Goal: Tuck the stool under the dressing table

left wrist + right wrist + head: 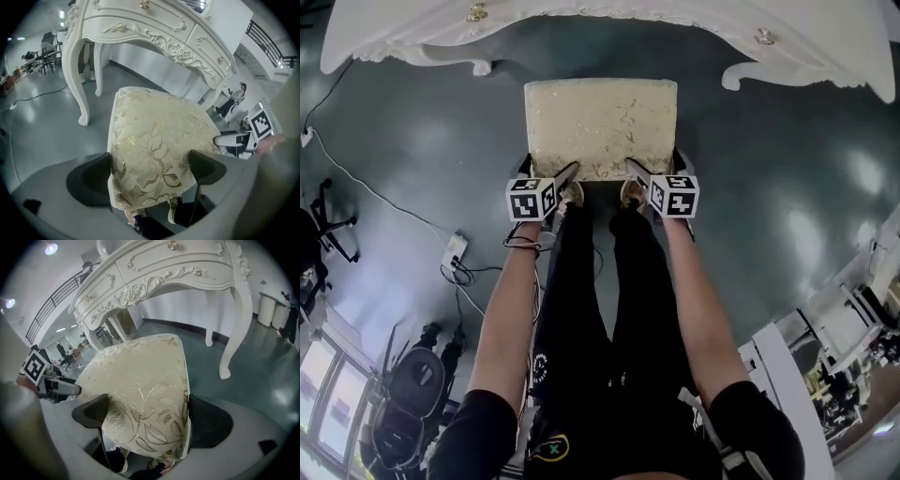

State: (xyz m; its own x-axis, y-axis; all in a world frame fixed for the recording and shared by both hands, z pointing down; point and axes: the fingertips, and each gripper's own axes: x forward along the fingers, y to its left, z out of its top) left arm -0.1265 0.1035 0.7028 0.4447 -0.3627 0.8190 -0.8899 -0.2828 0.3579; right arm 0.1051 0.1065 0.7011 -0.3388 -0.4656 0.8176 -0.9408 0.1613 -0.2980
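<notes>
The stool [600, 122] has a cream cushion with a gold floral pattern and stands on the floor just in front of the white dressing table [581, 23]. My left gripper [567, 178] grips the cushion's near left corner and my right gripper [636, 173] grips the near right corner. In the left gripper view the stool's cushion [154, 126] fills the gap of the left gripper [150, 173], with the dressing table [154, 28] beyond. In the right gripper view the stool's cushion [140, 371] sits between both pads of the right gripper [147, 418], below the dressing table [164, 273].
Carved table legs [77, 84] [234, 329] stand either side of the stool's path. The person's legs [591, 281] are right behind the stool. A power strip with cables [455, 251] lies on the floor at left, an office chair [412, 384] at lower left, white furniture [787, 366] at lower right.
</notes>
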